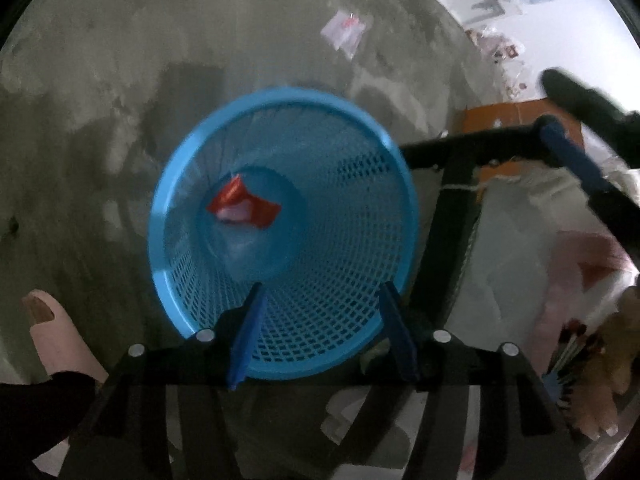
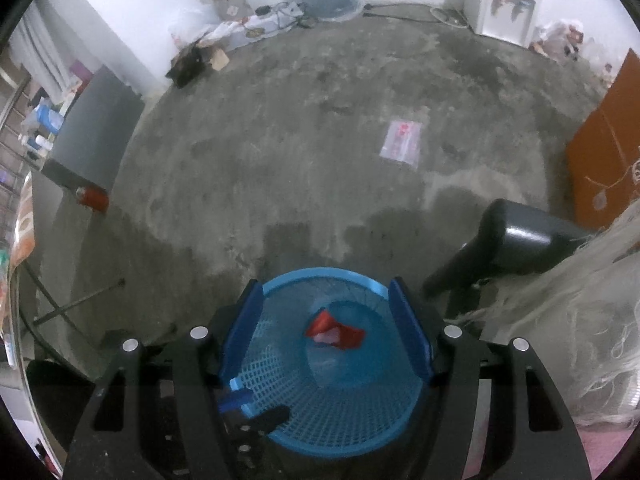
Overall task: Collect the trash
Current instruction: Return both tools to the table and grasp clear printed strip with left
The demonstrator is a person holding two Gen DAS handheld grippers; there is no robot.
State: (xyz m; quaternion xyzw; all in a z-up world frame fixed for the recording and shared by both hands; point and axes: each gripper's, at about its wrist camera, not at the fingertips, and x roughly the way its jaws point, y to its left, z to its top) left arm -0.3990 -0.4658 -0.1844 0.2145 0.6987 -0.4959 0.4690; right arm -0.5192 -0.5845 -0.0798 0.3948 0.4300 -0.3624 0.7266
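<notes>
A blue mesh waste basket point(image 1: 360, 184) stands on the grey concrete floor; it also shows in the right wrist view point(image 2: 328, 432). A red and white wrapper point(image 1: 244, 206) lies at its bottom, also seen from the right wrist point(image 2: 336, 334). My left gripper point(image 1: 322, 292) hangs open and empty over the basket's near rim. My right gripper point(image 2: 325, 290) hangs open and empty over the basket mouth. It shows at the right edge of the left wrist view point(image 1: 568, 148). A clear plastic bag with red print point(image 1: 345, 32) lies on the floor beyond the basket point(image 2: 402, 140).
A black stool point(image 2: 520, 236) stands right of the basket. An orange cardboard box point(image 2: 604, 148) is at the far right. A red can point(image 2: 93, 197) lies by a dark cabinet point(image 2: 92, 128) at left. A white cloth point(image 1: 516, 248) is at right. Clutter lines the far wall.
</notes>
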